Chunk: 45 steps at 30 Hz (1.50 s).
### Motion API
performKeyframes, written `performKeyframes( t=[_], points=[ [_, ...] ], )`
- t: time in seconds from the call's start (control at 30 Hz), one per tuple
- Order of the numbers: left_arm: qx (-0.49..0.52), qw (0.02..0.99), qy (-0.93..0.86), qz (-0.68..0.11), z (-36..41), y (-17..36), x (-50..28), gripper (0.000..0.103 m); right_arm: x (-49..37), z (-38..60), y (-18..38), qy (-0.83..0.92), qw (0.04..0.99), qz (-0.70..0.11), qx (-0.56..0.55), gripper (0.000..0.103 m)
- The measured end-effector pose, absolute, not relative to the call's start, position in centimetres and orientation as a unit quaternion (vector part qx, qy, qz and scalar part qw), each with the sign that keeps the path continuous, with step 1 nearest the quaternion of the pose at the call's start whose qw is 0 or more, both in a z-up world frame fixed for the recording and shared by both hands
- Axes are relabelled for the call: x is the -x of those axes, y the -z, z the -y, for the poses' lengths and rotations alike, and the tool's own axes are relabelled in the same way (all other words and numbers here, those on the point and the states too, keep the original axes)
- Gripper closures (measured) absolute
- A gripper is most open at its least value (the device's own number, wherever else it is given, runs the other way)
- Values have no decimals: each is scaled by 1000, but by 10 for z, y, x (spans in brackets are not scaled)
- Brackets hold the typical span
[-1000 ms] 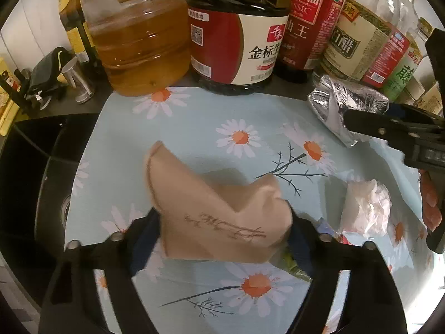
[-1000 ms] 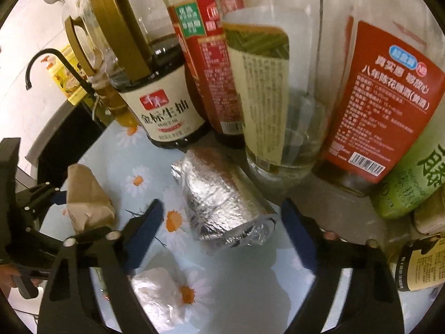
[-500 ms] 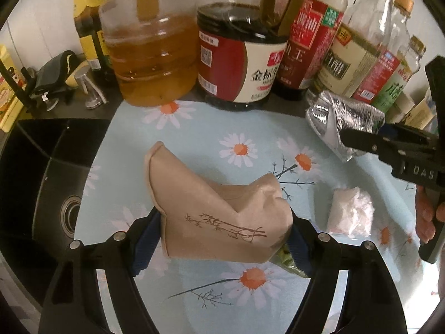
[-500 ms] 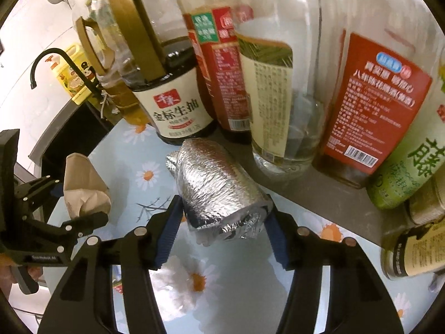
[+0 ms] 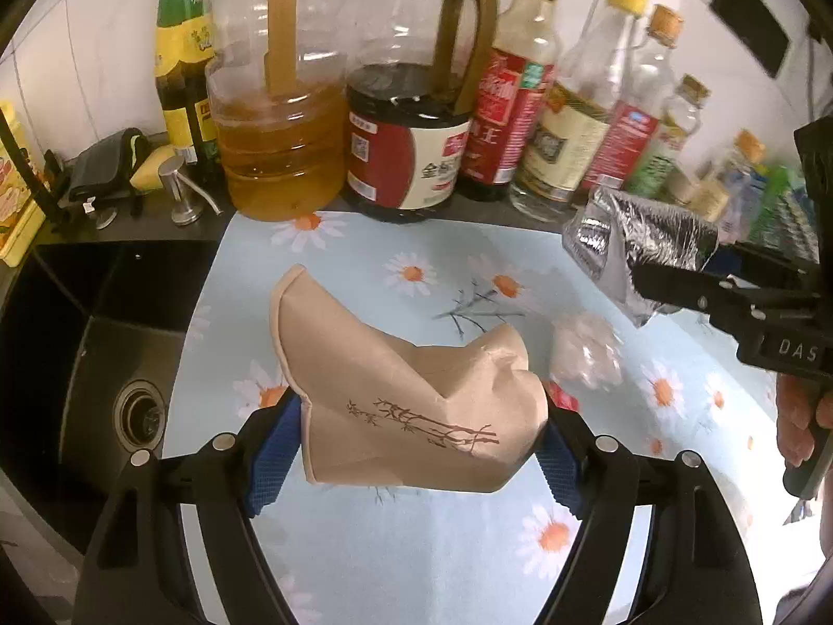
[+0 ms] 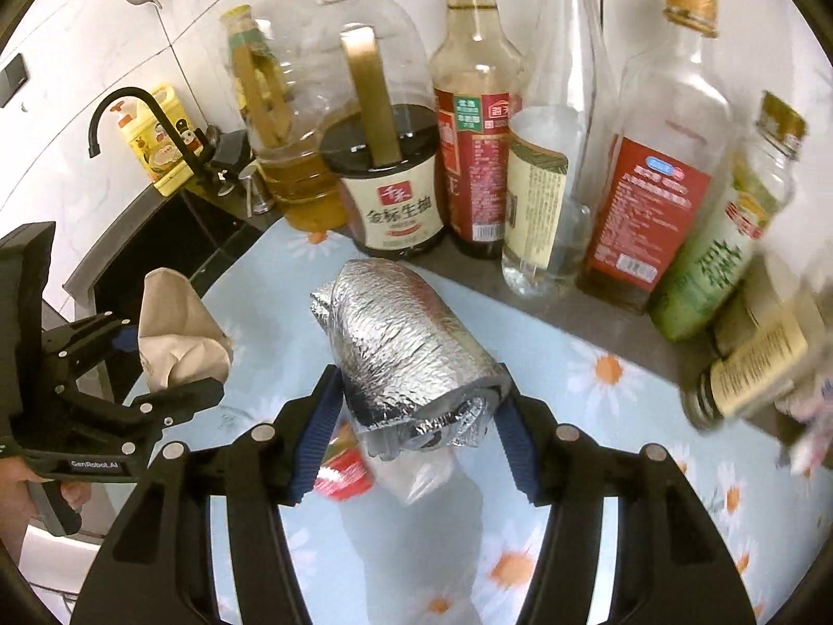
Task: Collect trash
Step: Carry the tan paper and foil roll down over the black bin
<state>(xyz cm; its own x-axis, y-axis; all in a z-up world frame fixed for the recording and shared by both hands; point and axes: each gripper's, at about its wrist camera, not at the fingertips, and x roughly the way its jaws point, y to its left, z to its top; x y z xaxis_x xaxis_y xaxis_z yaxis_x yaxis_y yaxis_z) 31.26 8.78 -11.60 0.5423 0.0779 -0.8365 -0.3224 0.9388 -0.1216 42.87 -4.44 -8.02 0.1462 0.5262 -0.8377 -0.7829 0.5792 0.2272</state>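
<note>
My left gripper (image 5: 416,442) is shut on a crumpled brown paper bag (image 5: 401,396) with a bamboo print and holds it above the daisy-print cloth (image 5: 442,547). My right gripper (image 6: 411,432) is shut on a silver foil roll (image 6: 401,344) and holds it lifted off the cloth; the roll also shows in the left wrist view (image 5: 625,245). A crumpled white plastic wad (image 5: 585,349) and a red wrapper (image 6: 343,474) lie on the cloth. The paper bag also shows in the right wrist view (image 6: 177,328).
A row of oil, soy sauce and vinegar bottles (image 5: 406,156) stands along the back of the counter. A black sink (image 5: 104,364) with a drain lies to the left, with a black tap (image 6: 130,114) and a yellow soap bottle (image 6: 156,135) behind it.
My right gripper closed on the foil roll and lifted it off the cloth. My left gripper rose and drew back with the paper bag still held.
</note>
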Motion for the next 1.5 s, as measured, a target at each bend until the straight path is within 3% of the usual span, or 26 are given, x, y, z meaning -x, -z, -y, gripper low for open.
performKeyframes(
  t=[0.73,1.5],
  points=[
    [110,895,-32,-431,-56,87,-178,26,-259,85,40,-384,773,-495,96,45],
    [122,882,16,-456,-27,125,-70,26,-138,115,67,-363,755,-539,85,45]
  ],
)
